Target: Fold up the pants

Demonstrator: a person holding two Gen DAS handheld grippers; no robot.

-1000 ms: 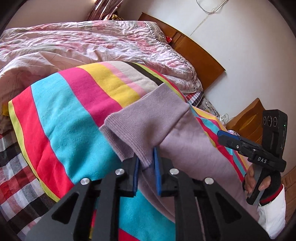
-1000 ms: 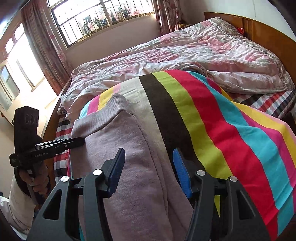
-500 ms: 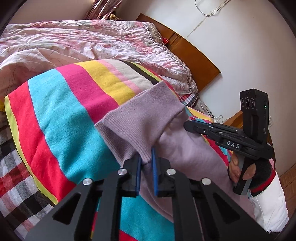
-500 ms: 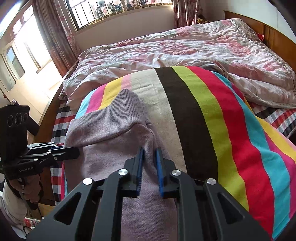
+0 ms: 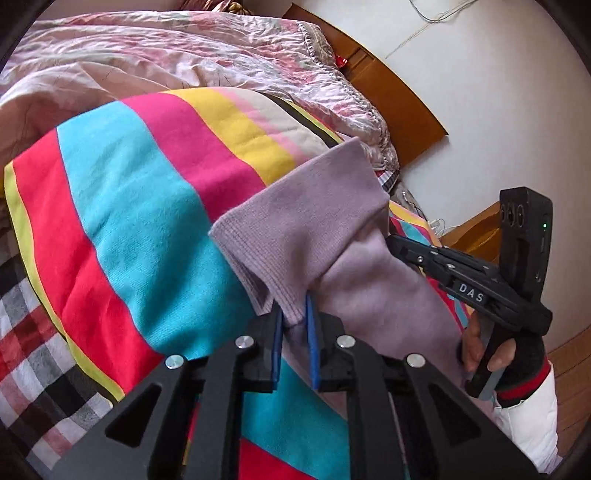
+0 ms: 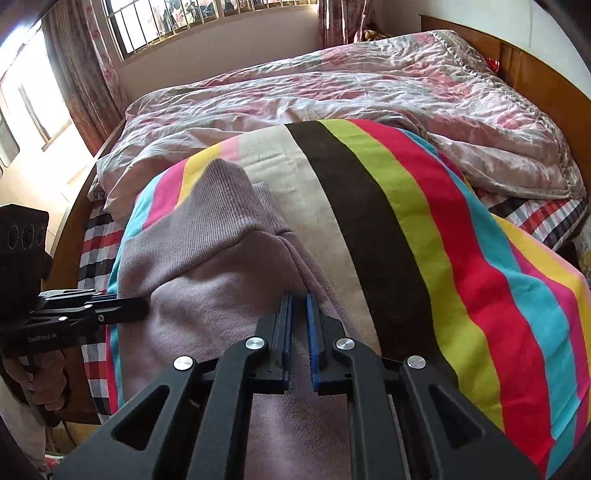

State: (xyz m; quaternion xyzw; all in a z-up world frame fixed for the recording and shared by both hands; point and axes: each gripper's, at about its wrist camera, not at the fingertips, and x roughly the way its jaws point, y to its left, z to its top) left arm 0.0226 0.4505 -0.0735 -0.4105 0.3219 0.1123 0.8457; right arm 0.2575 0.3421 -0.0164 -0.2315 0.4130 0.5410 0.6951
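The left wrist view shows the left gripper (image 5: 294,321) with its blue pads drawn narrow, pinching a ribbed edge of the lilac pants (image 5: 306,225); the same view takes in the right gripper (image 5: 397,245) from the side, its black body marked DAS, held in the person's right hand (image 5: 487,354) at the far edge of the cloth; whether cloth sits between its pads cannot be told from there. The right wrist view settles that: the right gripper (image 6: 299,306) stands nearly closed on a raised fold of the pants (image 6: 221,258), and the left gripper (image 6: 122,308) shows at the left margin, its tip touching the cloth's near-left edge; the left hand (image 6: 44,376) below it is dim and partly cut off.

The pants lie on the striped blanket (image 6: 443,240) spread over the bed (image 6: 532,218), toward the blanket's cyan and pink end; their long axis runs from the camera away toward the quilt (image 6: 332,92), with the ribbed end pointing away and doubled over the smoother part. Only the right view shows the window (image 6: 203,22) and curtain (image 6: 81,81); only the left shows the wooden headboard (image 5: 399,96) against the white wall (image 5: 498,92). The checked sheet (image 5: 33,332) peeks out beside the blanket in both.
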